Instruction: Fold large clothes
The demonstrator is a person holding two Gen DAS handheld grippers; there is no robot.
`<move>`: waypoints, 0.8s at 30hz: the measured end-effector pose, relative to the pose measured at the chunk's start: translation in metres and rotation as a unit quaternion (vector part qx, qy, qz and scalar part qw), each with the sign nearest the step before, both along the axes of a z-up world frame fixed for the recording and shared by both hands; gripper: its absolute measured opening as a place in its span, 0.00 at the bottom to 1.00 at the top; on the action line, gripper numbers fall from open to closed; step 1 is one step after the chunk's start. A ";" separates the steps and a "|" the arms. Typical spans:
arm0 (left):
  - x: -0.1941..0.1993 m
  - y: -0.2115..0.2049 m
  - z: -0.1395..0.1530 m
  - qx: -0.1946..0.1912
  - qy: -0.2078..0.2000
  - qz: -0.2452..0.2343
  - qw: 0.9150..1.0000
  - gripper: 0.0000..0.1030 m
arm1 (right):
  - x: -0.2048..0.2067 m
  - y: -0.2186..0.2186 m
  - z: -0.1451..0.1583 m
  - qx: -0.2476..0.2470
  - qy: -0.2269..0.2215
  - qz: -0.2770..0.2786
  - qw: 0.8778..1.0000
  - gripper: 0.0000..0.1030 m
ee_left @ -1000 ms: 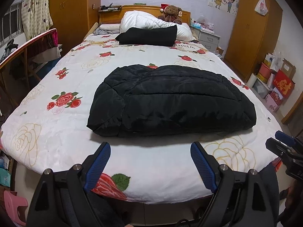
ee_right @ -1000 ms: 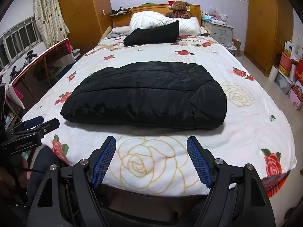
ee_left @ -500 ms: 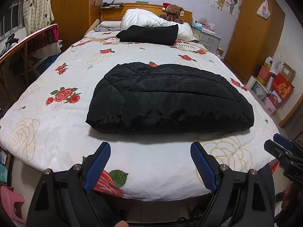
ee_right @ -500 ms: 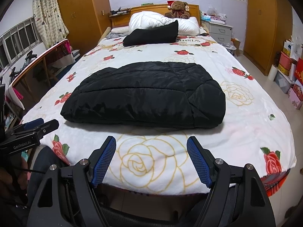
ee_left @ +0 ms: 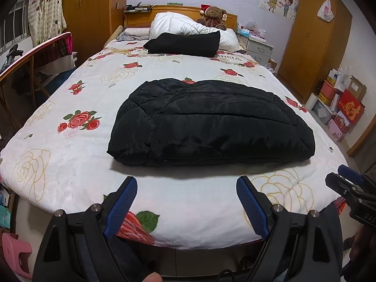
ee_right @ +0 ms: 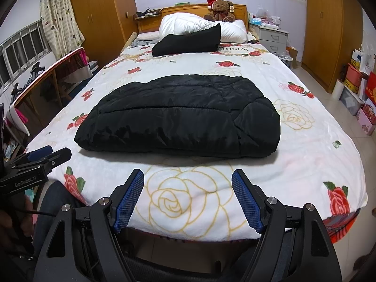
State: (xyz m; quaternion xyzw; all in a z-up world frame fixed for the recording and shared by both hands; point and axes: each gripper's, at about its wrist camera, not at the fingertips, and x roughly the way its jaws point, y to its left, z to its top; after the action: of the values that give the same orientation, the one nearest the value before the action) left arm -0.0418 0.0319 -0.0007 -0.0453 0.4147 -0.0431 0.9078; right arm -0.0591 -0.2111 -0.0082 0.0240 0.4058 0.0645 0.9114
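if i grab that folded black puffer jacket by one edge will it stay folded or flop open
The black puffer jacket would probably flop open: it looks like soft quilted padding, with loosely stacked layers. Its shiny shell may slip between pads. It seems bulky but likely light, so pushing it across the floral blanket may slide it whole.

A bed (ee_left: 70, 164) with a white rose-print cover (ee_right: 317, 155) carried the things. A folded black jacket (ee_left: 211, 127) lay flat across its middle. Nearer the headboard (ee_right: 188, 9) lay a second folded black garment (ee_left: 185, 43), with a white duvet (ee_left: 178, 24) bunched behind it and a teddy bear (ee_right: 221, 9) at the very top.
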 end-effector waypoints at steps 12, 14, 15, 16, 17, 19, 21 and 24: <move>-0.001 0.002 0.000 -0.009 0.001 -0.001 1.000 0.85 | 0.000 0.000 0.000 0.000 0.001 0.000 1.000 0.75; -0.001 0.001 0.000 -0.008 0.001 -0.001 1.000 0.85 | 0.000 0.000 0.000 0.000 0.001 0.000 1.000 0.75; -0.001 0.001 0.000 -0.008 0.001 -0.001 1.000 0.85 | 0.001 0.000 0.000 0.000 0.002 0.000 1.000 0.75; -0.001 0.001 0.000 -0.008 0.001 -0.001 1.000 0.85 | 0.001 0.000 -0.001 0.001 0.002 0.000 1.000 0.75; -0.001 0.000 0.000 -0.007 0.001 -0.001 1.000 0.85 | 0.001 0.000 -0.001 0.000 0.002 0.000 1.000 0.75; -0.002 -0.001 0.000 -0.003 0.000 -0.001 1.000 0.85 | 0.001 0.000 -0.001 0.000 0.002 0.000 1.000 0.75; -0.002 -0.001 0.000 -0.007 0.000 -0.001 1.000 0.85 | 0.001 0.000 -0.001 0.000 0.002 0.000 1.000 0.75; -0.002 -0.001 0.000 -0.002 0.001 0.003 1.000 0.85 | 0.001 0.000 -0.001 0.000 0.002 0.000 1.000 0.75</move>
State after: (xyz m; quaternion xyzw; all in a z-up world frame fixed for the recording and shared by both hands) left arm -0.0438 0.0312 -0.0006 -0.0481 0.4154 -0.0414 0.9074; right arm -0.0584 -0.2114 -0.0097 0.0241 0.4078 0.0645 0.9105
